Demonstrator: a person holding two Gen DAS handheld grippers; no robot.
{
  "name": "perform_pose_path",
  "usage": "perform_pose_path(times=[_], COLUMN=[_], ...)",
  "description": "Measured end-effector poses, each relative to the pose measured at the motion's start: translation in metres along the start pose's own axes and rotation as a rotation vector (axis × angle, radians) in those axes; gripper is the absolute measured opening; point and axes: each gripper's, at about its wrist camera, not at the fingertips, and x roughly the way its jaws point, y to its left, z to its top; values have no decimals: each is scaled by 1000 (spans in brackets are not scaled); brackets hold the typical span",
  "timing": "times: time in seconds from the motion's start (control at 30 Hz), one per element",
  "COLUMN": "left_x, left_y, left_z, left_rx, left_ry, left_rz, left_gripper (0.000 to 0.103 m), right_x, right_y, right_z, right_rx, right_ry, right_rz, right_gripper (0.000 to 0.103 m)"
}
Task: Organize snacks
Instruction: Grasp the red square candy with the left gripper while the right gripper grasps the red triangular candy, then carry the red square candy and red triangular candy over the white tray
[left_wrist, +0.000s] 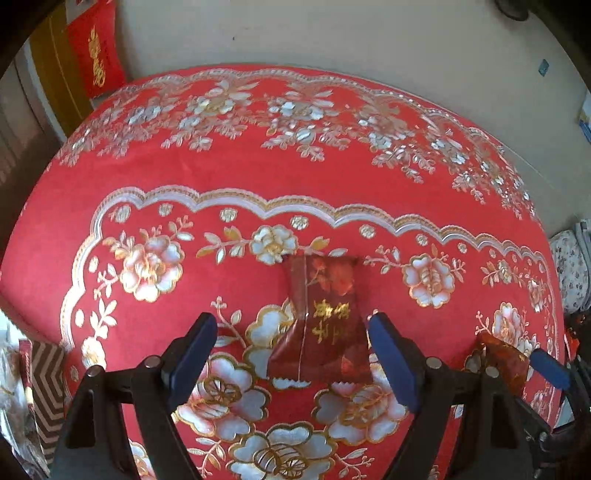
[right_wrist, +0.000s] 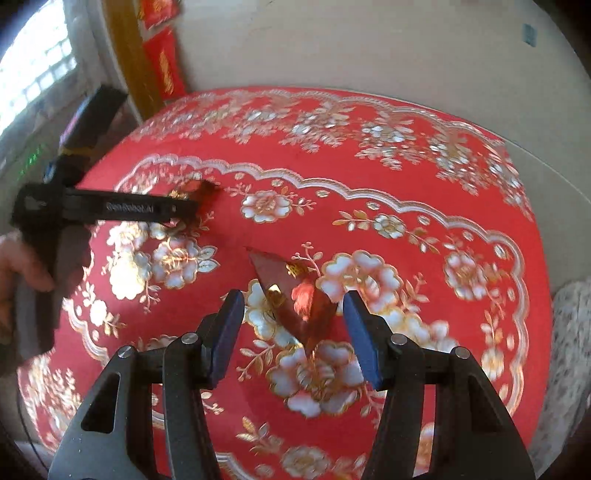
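**Both grippers poised over loose snack packets**

Left gripper (left_wrist: 291, 336) hangs wide open astride a red snack packet (left_wrist: 321, 317) lying flat on the red floral tablecloth (left_wrist: 258, 177), its pads clear of the wrapper. The right gripper (right_wrist: 293, 325) is half open around a second red packet (right_wrist: 295, 295), one pad close to the wrapper's edge; whether it touches cannot be told. By the look of it, nothing is sorted yet: both packets remain to be picked up, and no container shows.

Red floral tablecloth (left_wrist: 258, 184) carries two red snack packets (left_wrist: 325, 317), seemingly flat.
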Motion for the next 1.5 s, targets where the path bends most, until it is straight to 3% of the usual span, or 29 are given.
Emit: perform_pose_path(times=[0.2, 0.23, 0.27, 0.3, 0.33, 0.37, 0.9, 1.23, 1.5], left_x=[7, 7, 7, 6, 6, 7, -37, -72, -94], left_y=[-10, -10, -10, -12, -14, -16, 6, 31, 54], left_z=[6, 6, 6, 5, 4, 3, -47, -89, -109], left_rx=[21, 14, 9, 14, 29, 51, 89, 126, 147], left_ry=[-4, -7, -13, -18, -17, -17, -53, -60, -65], left_rz=[8, 10, 2, -3, 1, 20, 19, -8, -38], left_gripper=[86, 86, 83, 78, 59, 48, 42, 33, 32], right_x=[22, 23, 24, 25, 24, 22, -24, -39, -52], right_y=[-3, -4, -5, -4, -4, -3, 24, 65, 94], right_z=[4, 4, 3, 2, 1, -1, -37, -50, -56], right_rx=[-13, -2, 6, 7, 12, 22, 182, 187, 172], right_ry=[59, 62, 68, 68, 62, 56, -25, -29, -29], right_rz=[-13, 13, 20, 4, 2, 4, 17, 31, 41], right_gripper=[56, 50, 36, 36, 34, 33, 32, 32, 32])
